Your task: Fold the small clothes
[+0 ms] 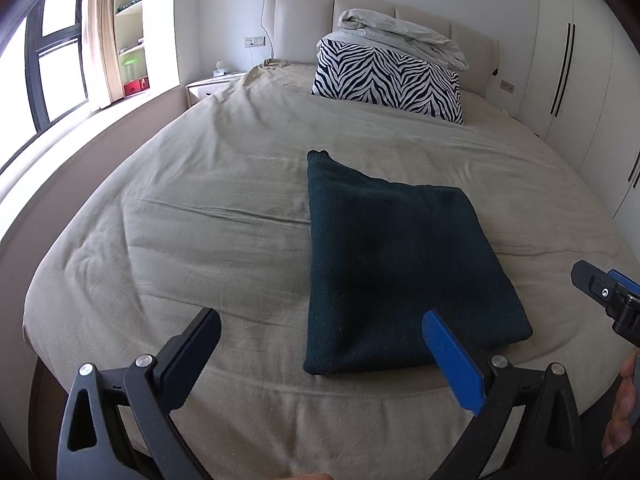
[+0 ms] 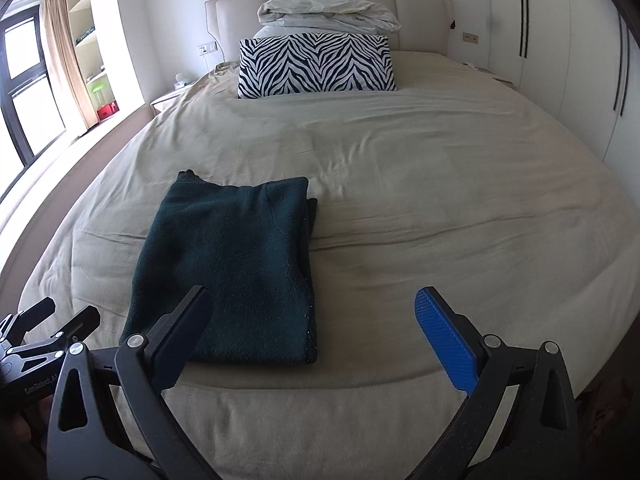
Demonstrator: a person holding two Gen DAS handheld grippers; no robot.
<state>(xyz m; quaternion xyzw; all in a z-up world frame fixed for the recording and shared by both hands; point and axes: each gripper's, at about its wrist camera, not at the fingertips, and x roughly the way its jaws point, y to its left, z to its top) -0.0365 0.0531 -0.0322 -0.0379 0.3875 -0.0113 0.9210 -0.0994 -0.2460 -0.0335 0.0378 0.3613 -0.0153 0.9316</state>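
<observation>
Left gripper (image 1: 320, 354) hovers low over the near edge of the bed (image 1: 180, 216), jaws spread wide and empty; its right finger overlaps the near right corner of the folded dark green sweater (image 1: 392, 264). Right gripper (image 2: 316, 334) is level beside it, likewise released and empty, the sweater lying flat ahead of its left finger. Beyond both, a zebra-print pillow (image 2: 316, 66) stands under folded bedding (image 2: 328, 12).

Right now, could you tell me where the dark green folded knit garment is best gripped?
Probably the near hem of the dark green folded knit garment, approached from the bed's foot: that edge lies flat, faces both open grippers, and its stacked layers can be pinched together.
</observation>
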